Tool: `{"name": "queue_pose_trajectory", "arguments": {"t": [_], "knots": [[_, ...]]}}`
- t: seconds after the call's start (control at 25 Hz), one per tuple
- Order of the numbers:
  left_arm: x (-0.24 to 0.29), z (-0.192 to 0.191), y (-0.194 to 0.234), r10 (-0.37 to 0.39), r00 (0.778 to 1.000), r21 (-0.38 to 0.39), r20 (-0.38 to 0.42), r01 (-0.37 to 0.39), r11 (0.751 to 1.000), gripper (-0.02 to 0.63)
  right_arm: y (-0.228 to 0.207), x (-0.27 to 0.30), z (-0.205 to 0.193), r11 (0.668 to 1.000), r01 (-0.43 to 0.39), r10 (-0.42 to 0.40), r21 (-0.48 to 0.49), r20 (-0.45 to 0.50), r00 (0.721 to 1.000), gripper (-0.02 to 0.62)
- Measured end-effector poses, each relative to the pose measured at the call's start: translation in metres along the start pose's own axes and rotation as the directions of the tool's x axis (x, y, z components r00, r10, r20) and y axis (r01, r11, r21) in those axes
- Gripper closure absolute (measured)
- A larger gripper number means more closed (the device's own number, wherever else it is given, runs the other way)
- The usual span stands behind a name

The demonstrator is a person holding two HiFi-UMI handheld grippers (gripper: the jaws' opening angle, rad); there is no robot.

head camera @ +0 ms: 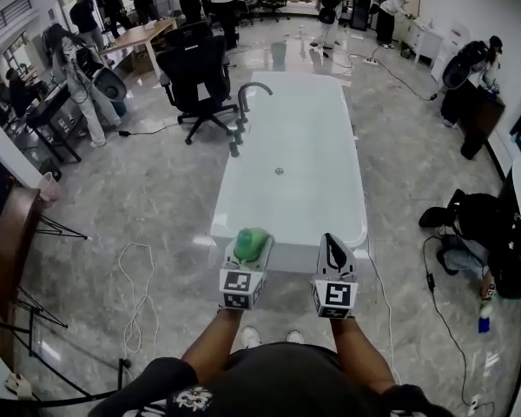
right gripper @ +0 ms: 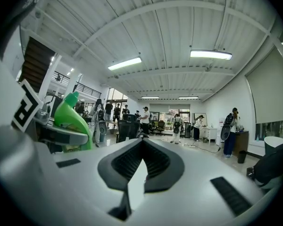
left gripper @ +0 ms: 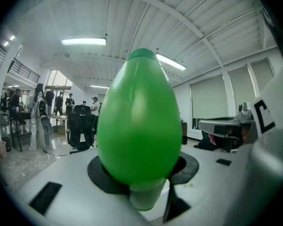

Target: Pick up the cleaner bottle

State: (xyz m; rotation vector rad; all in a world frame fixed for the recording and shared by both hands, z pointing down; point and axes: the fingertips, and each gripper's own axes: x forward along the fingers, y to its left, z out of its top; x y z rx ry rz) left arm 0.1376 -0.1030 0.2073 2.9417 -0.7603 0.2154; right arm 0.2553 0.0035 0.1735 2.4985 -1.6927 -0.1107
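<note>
The white bathtub [head camera: 286,159] stretches away just beyond both sets of jaw tips. A black office chair [head camera: 198,81] stands further out, to the left of your left jaws. Your left gripper [head camera: 249,252] has its jaws partly spread and clamped on the green cleaner bottle [left gripper: 139,121], which stands upright between them, cap up. Your right gripper [right gripper: 140,147] has its jaws closed together with nothing in them. From there the bottle sits off to their left.
</note>
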Motion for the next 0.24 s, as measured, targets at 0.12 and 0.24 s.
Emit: {"name": "queue_pose_trajectory", "arguments": {"t": [0.12, 0.24], "knots": [[0.004, 0.006, 0.002, -0.003, 1.0, 0.007, 0.016, 0.003, 1.0, 0.42, -0.001, 0.005, 0.003, 1.0, 0.0, 0.0, -0.002, 0.006, 1.0, 0.578], [0.01, 0.017, 0.006, 0.005, 1.0, 0.044, 0.018, -0.006, 0.999, 0.42, -0.004, 0.015, 0.011, 1.0, 0.001, -0.001, -0.008, 0.024, 1.0, 0.578]]}}
